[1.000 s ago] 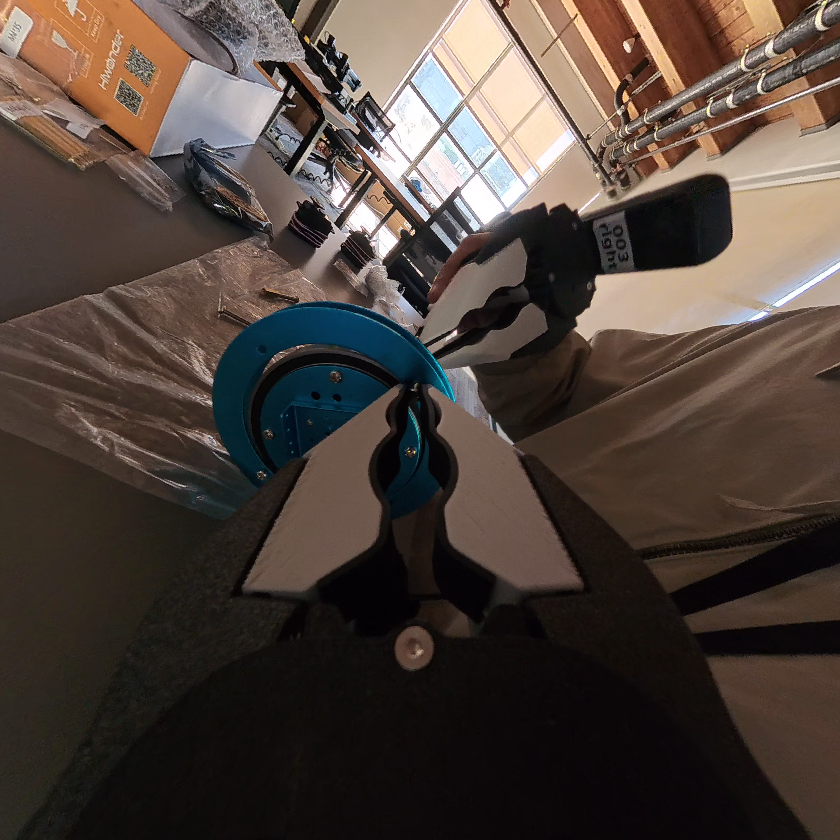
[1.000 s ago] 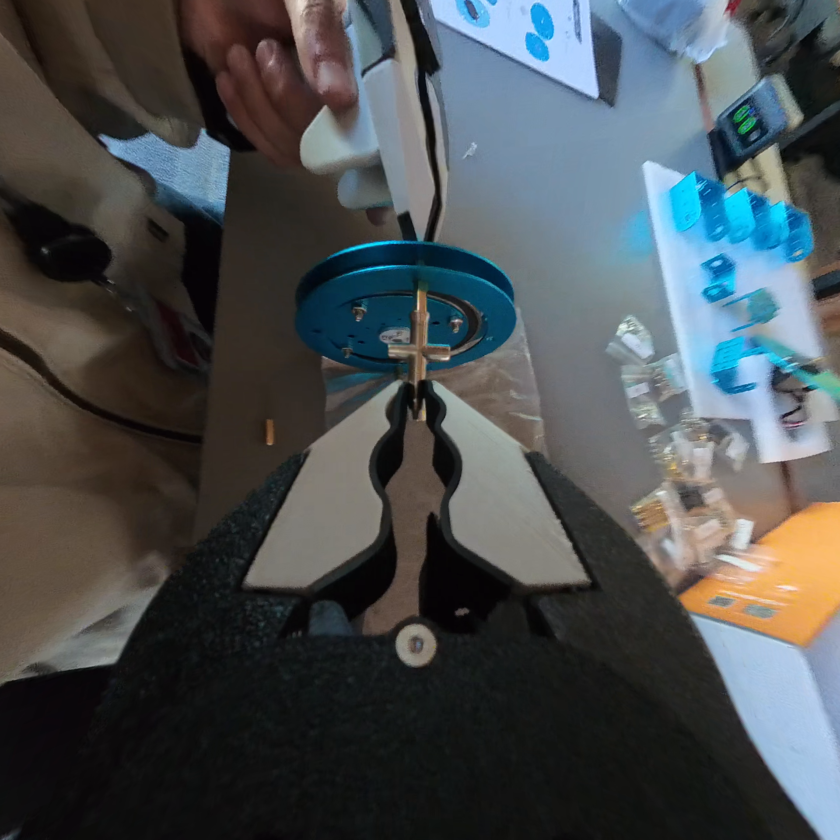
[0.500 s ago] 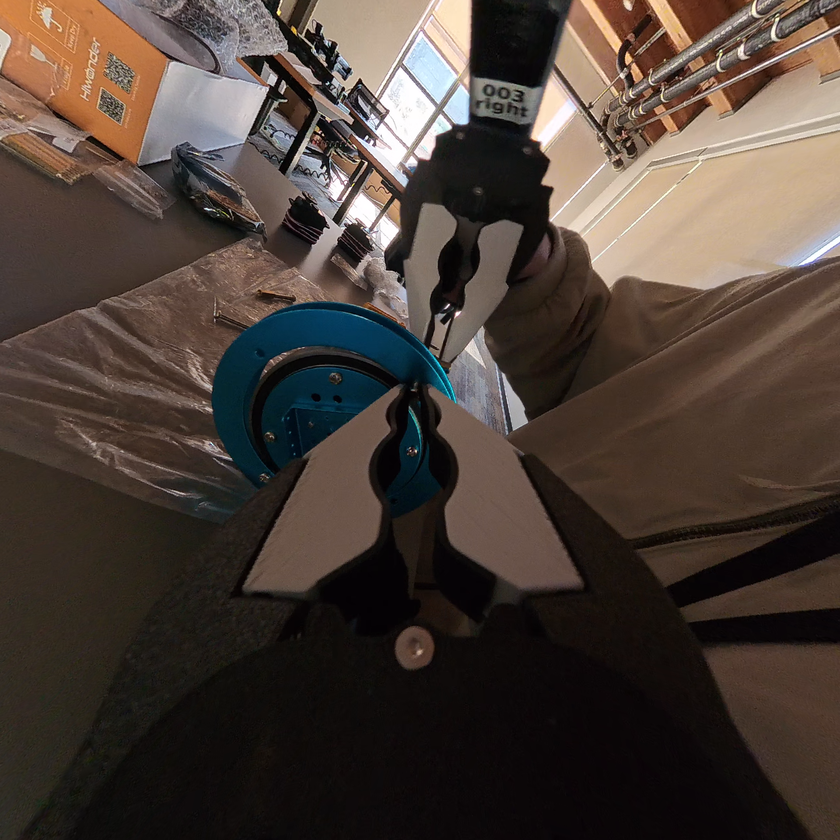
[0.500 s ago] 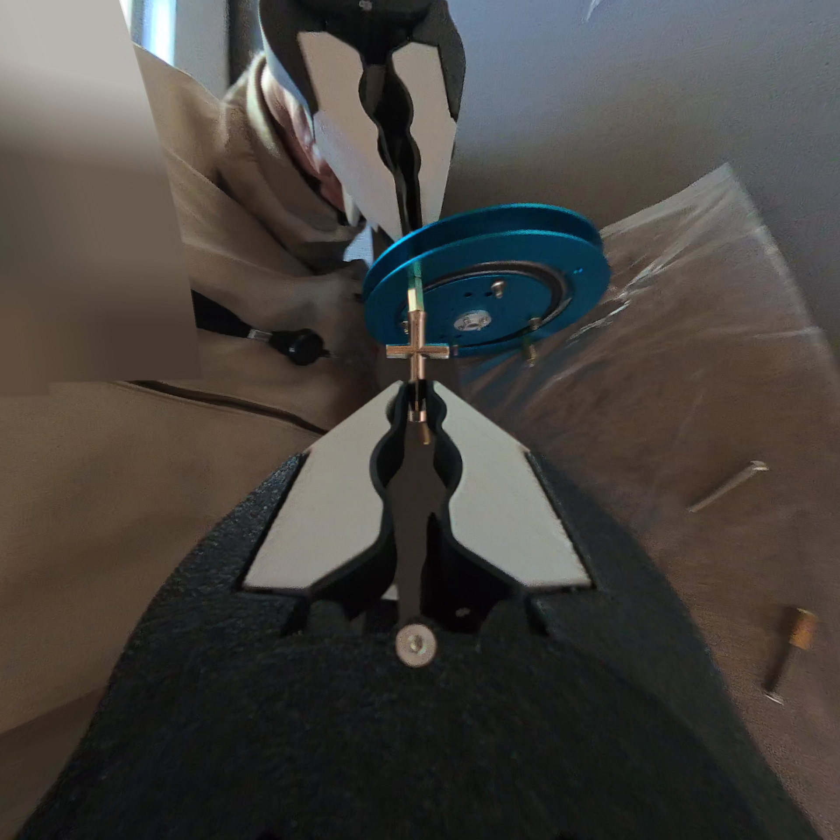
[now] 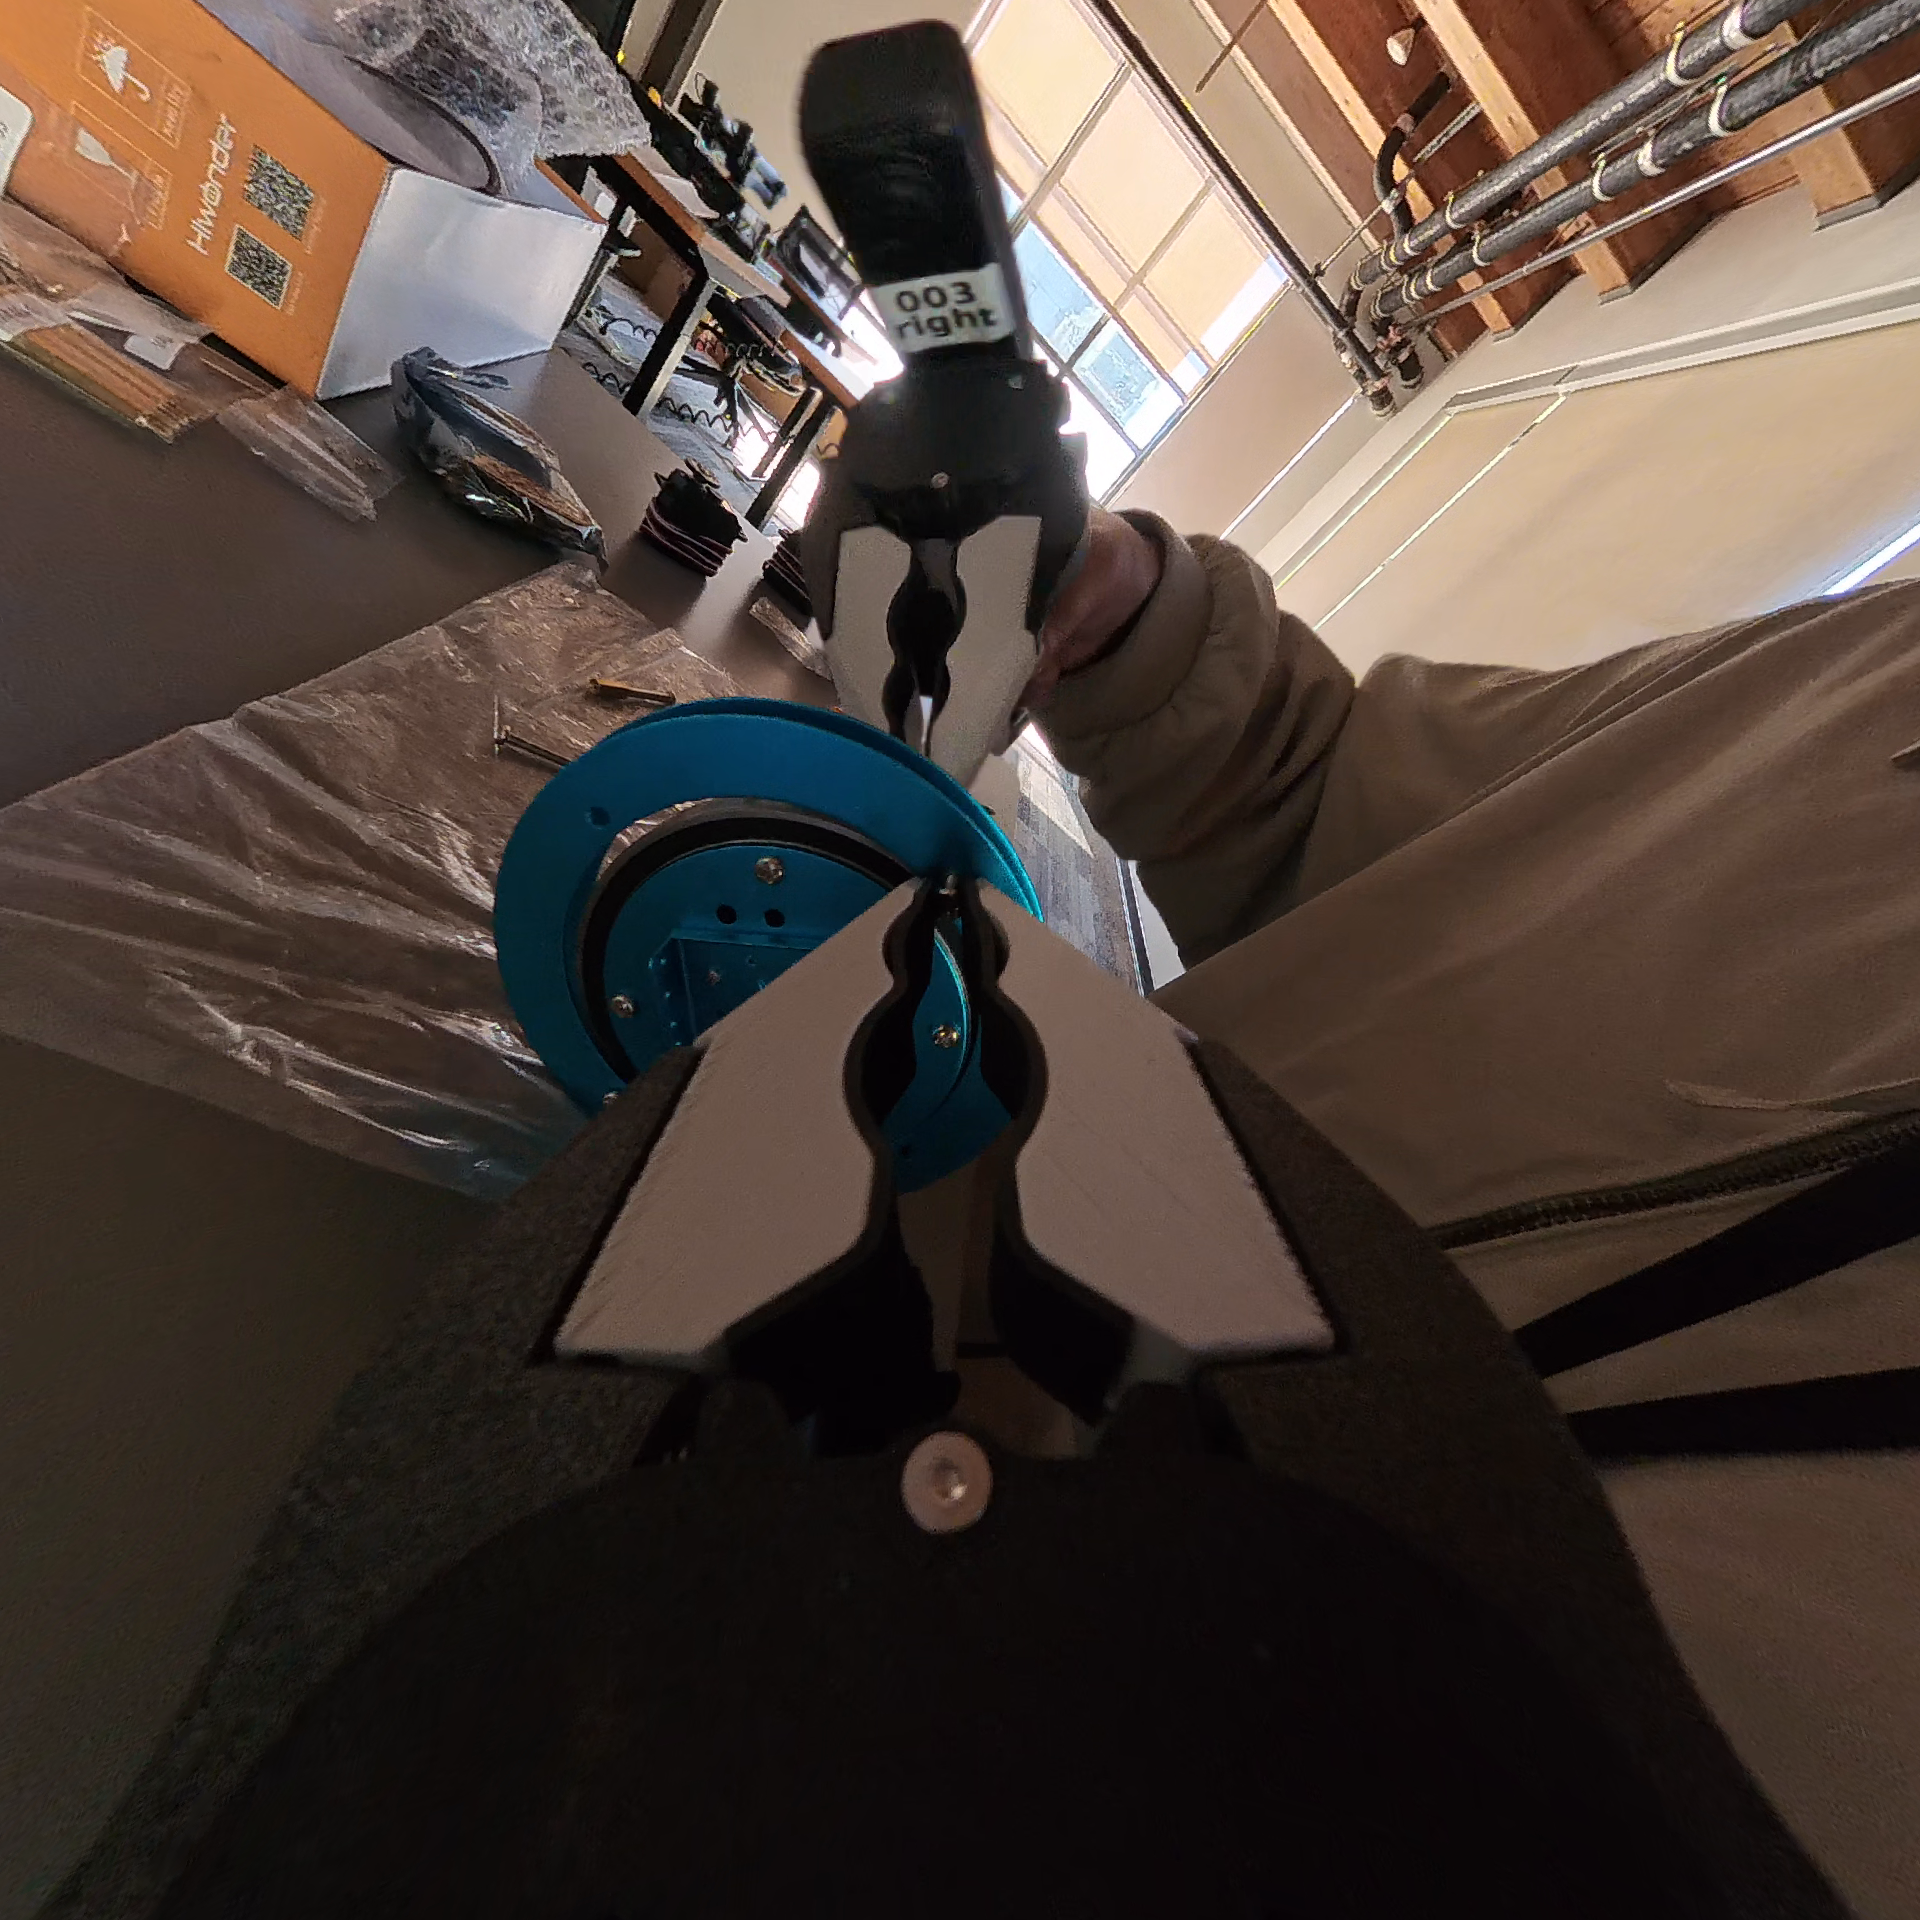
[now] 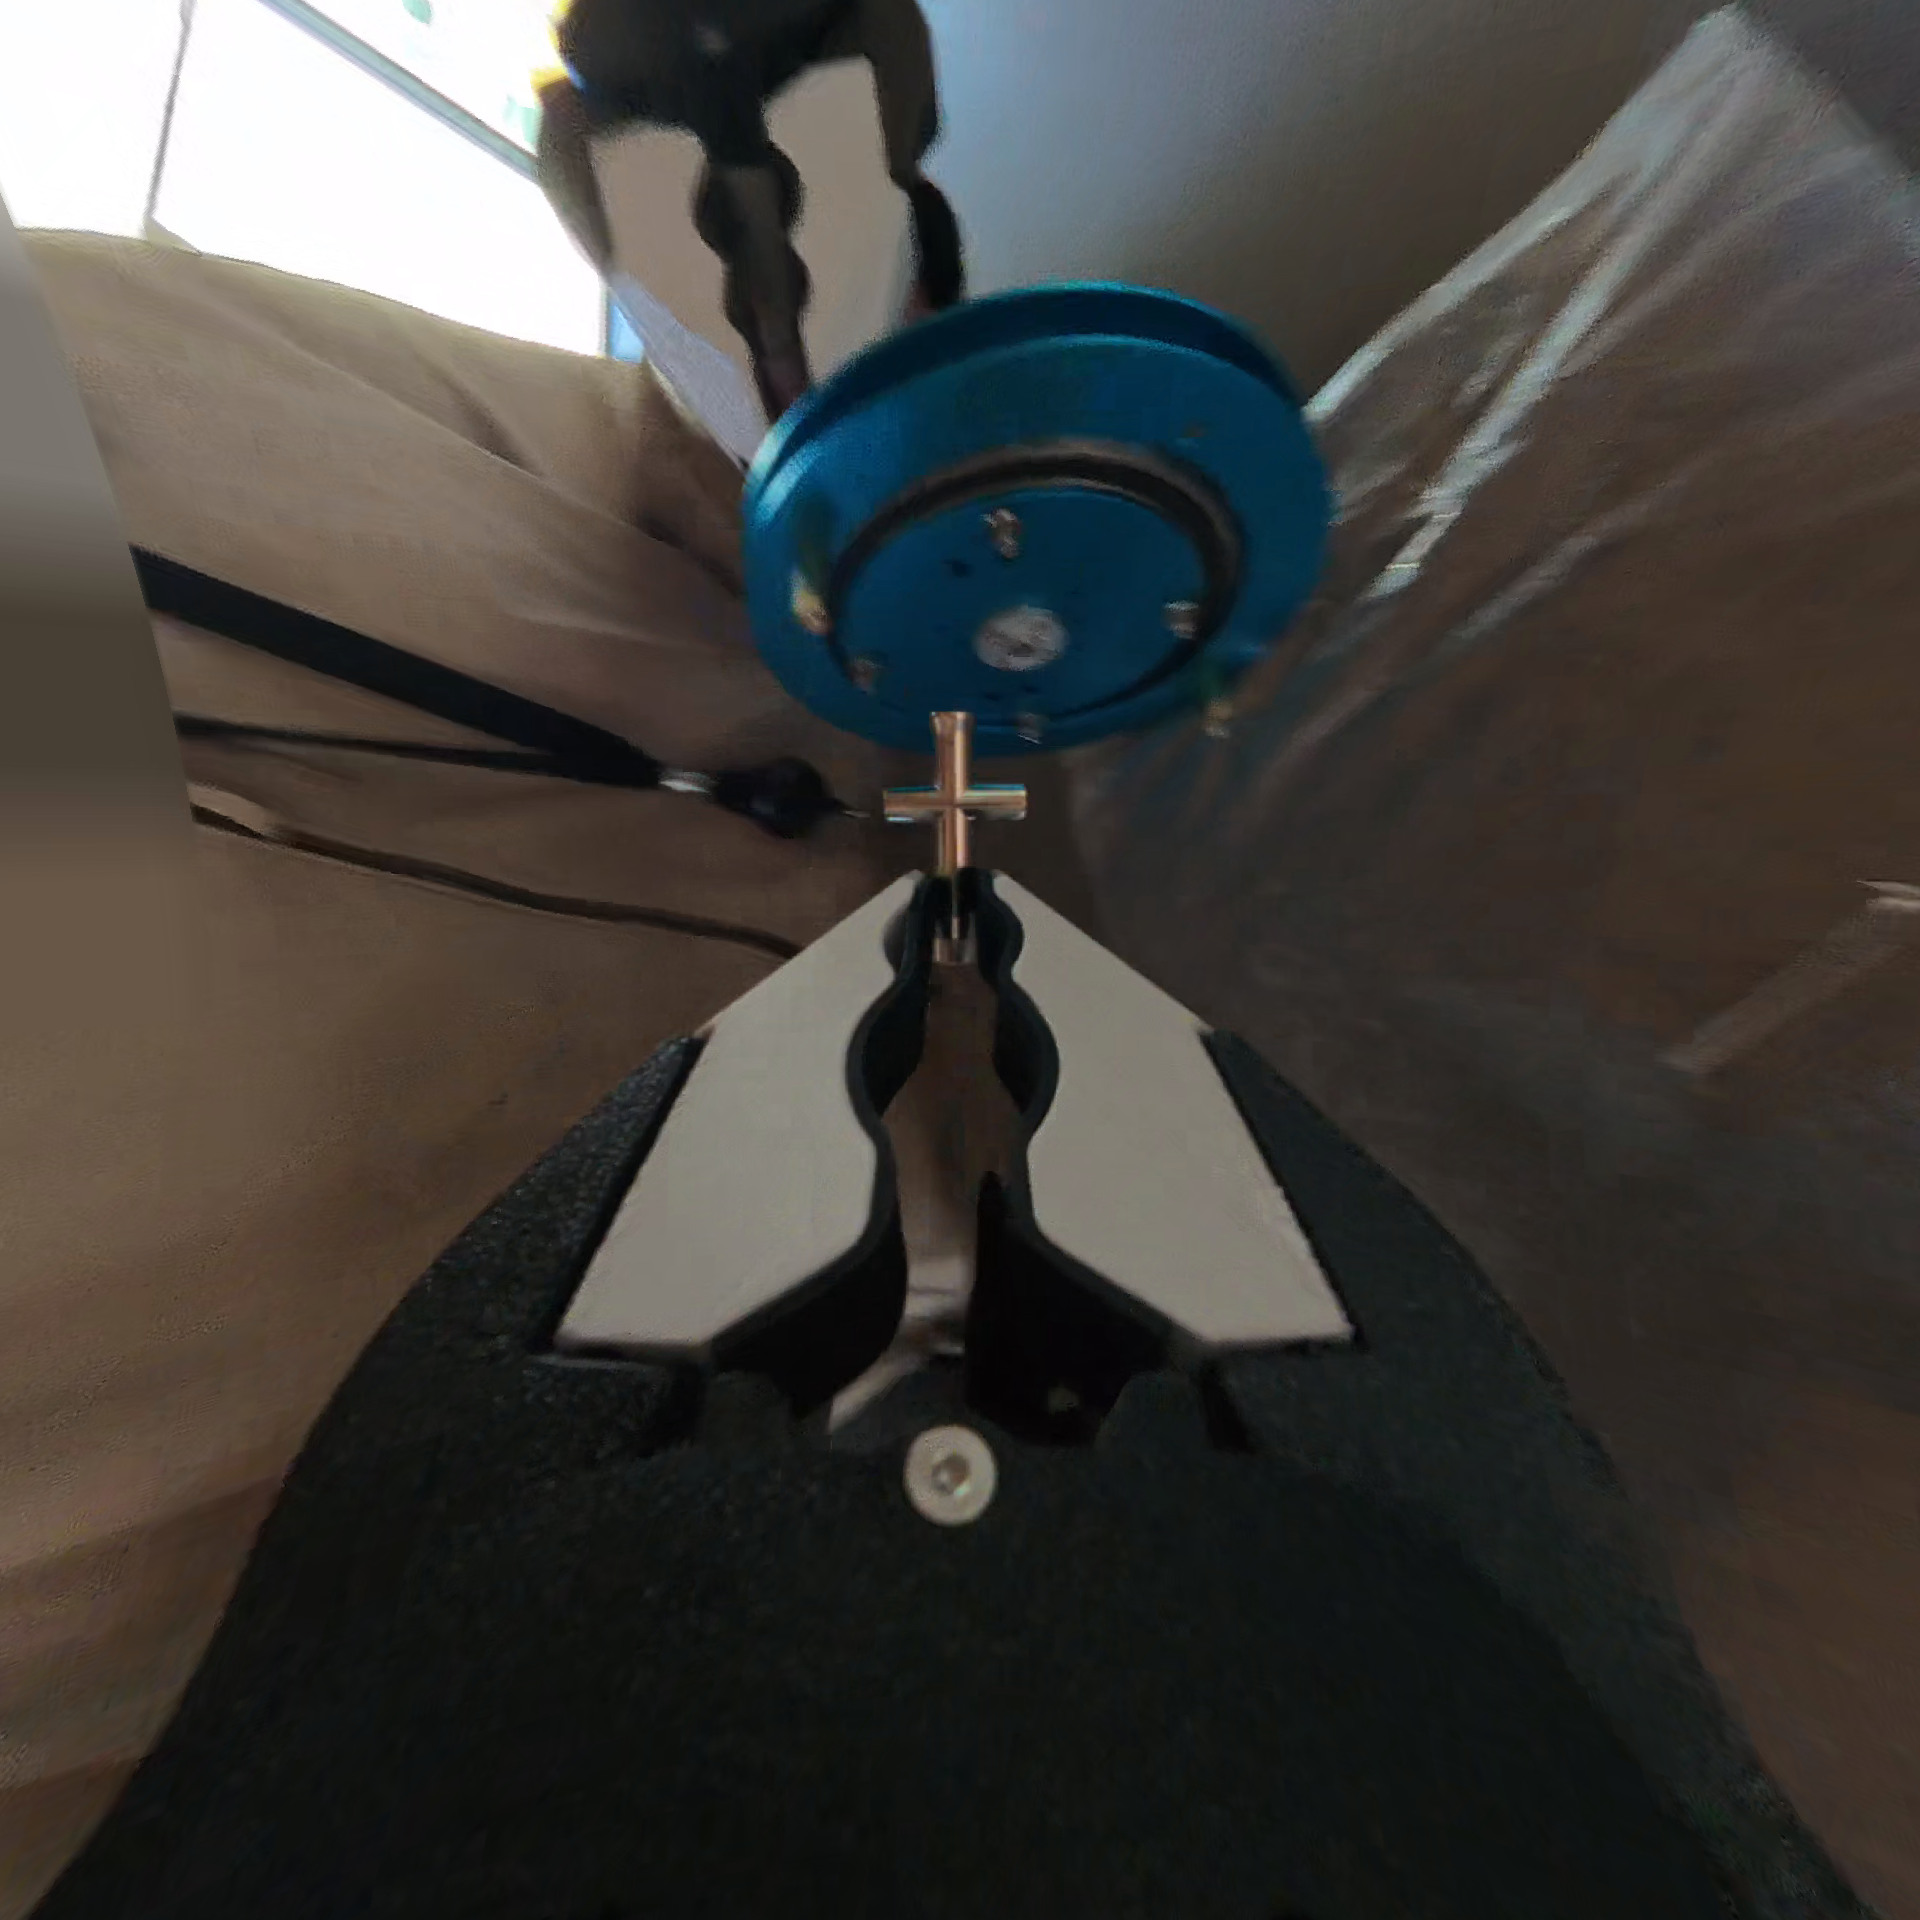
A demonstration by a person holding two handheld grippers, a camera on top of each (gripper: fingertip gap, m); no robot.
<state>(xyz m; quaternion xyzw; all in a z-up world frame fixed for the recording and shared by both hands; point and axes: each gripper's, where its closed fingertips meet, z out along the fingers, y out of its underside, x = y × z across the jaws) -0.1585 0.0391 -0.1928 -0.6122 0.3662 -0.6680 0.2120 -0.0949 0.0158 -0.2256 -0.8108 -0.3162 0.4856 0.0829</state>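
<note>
My left gripper (image 5: 940,883) is shut on the rim of a blue metal disc (image 5: 582,862) with a black ring and small screws, held on edge above a clear plastic sheet (image 5: 260,831). My right gripper (image 6: 951,883) is shut on a small silver cross-shaped wrench (image 6: 951,795), whose tip is just below the disc's face (image 6: 1039,540). In the left wrist view the right gripper (image 5: 940,743) points down at the disc's upper rim. In the right wrist view the left gripper (image 6: 769,395) is blurred behind the disc.
An orange and white box (image 5: 260,208) and bagged parts (image 5: 499,468) lie on the dark table (image 5: 156,582). Two long screws (image 5: 520,743) rest on the plastic sheet. A person's tan sleeve (image 5: 1455,831) fills the right side. Further tables stand by the windows. The tips of one gripper are about 8 cm away from the tips of the other.
The right gripper with the cross wrench has swung round from the side and now points down at the disc's rim, with the wrench tip off the disc's face. The left gripper has stayed still.
</note>
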